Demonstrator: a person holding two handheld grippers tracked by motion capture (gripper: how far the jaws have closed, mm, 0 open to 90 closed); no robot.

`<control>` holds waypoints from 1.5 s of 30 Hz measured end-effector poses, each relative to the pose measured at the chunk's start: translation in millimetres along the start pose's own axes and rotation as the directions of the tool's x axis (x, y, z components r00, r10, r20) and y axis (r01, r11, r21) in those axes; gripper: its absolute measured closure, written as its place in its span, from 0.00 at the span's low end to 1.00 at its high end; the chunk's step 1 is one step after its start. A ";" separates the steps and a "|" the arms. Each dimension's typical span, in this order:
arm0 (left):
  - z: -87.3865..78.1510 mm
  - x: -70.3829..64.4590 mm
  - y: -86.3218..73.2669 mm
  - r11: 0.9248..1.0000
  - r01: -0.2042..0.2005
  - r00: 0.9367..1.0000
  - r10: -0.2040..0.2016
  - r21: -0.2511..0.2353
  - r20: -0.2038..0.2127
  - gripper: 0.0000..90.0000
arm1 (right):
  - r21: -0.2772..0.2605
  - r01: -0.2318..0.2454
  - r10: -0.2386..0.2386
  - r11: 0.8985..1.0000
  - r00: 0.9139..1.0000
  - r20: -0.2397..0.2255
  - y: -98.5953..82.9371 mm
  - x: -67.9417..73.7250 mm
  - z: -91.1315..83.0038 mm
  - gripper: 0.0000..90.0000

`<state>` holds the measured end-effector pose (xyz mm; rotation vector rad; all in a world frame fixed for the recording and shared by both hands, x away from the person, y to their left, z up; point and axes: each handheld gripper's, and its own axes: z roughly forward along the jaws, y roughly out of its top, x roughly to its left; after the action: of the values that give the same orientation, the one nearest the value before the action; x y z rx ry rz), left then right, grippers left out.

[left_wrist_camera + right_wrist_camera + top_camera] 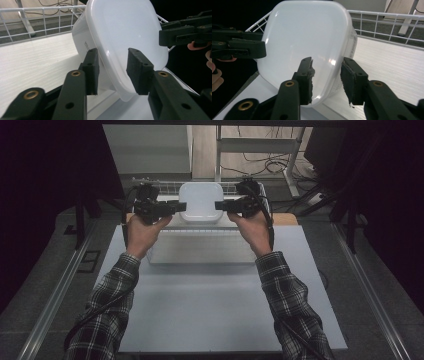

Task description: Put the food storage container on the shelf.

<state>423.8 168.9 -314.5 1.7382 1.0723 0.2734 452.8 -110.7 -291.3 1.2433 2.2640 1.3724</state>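
Left gripper (181, 207) and right gripper (220, 206) each spread open astride an edge of one white plastic container (201, 201), pads not pinching. Tilted above a white wire basket (170, 185) on the table (210, 305).

We note a pale grey table (220, 315) on a grey floor (50, 285), metal rails (60, 285) at both sides. Beyond: wood flooring (202, 150), loose cables (265, 162), a white cabinet (150, 147). Surroundings dark.
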 end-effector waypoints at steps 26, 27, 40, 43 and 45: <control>11.2 1.1 18.3 0.995 -0.100 0.988 0.097 -0.024 -0.119 0.31 | -0.075 0.051 -0.043 0.996 0.994 0.103 5.4 -9.4 8.1 0.35; 9.8 1.2 18.6 0.995 -0.097 0.990 0.093 -0.027 -0.103 0.28 | -0.084 0.047 -0.040 0.995 0.995 0.086 5.8 -9.3 6.3 0.31; -4.9 -15.4 1.5 0.988 -0.156 0.988 0.155 0.015 0.009 0.07 | -0.091 0.157 -0.155 0.983 0.987 0.035 -7.7 2.8 -2.3 0.06; -6.6 -19.3 -5.8 0.980 -0.199 0.980 0.199 0.009 -0.015 0.05 | -0.085 0.172 -0.171 0.982 0.985 0.021 -14.5 5.7 -2.5 0.05; -7.0 -21.5 -11.9 0.977 -0.214 0.977 0.214 0.009 -0.025 0.04 | -0.074 0.182 -0.182 0.980 0.983 0.008 -20.0 6.8 -2.5 0.04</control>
<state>400.8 157.9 -315.2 1.8629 0.9047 0.4278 436.1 -111.4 -304.6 0.9856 2.2410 1.3741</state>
